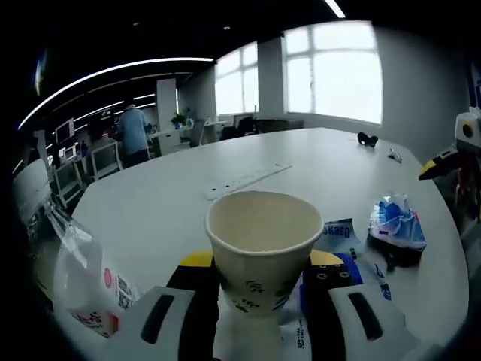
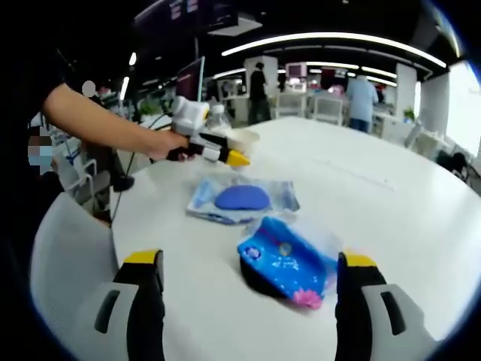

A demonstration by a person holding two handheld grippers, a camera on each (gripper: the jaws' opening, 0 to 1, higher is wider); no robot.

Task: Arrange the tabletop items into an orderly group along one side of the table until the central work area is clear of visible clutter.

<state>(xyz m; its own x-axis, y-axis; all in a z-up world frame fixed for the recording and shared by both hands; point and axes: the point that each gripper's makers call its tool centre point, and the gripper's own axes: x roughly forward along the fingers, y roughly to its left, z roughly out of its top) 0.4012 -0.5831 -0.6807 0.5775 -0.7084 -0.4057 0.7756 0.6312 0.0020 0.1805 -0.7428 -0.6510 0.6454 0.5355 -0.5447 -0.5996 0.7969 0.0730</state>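
Note:
A white paper cup (image 1: 263,239) with a green print stands upright between my left gripper's (image 1: 261,259) yellow-tipped jaws, which are shut on its sides. In the right gripper view that same gripper (image 2: 234,154), held by a person's hand, sits at the table's far left with the cup (image 2: 245,138). My right gripper (image 2: 249,262) is open just above the table. A bright blue crumpled packet (image 2: 287,265) lies between and just ahead of its jaws, untouched. Beyond it lies a clear packet with a blue pad inside (image 2: 240,199).
The round white table (image 1: 301,158) carries a white power strip (image 1: 248,180), a small black item (image 1: 367,139) and a small white item (image 1: 394,156) far off. A clear plastic bag (image 1: 83,278) lies at the left. The blue packet (image 1: 396,222) lies right of the cup. Office desks and people stand behind.

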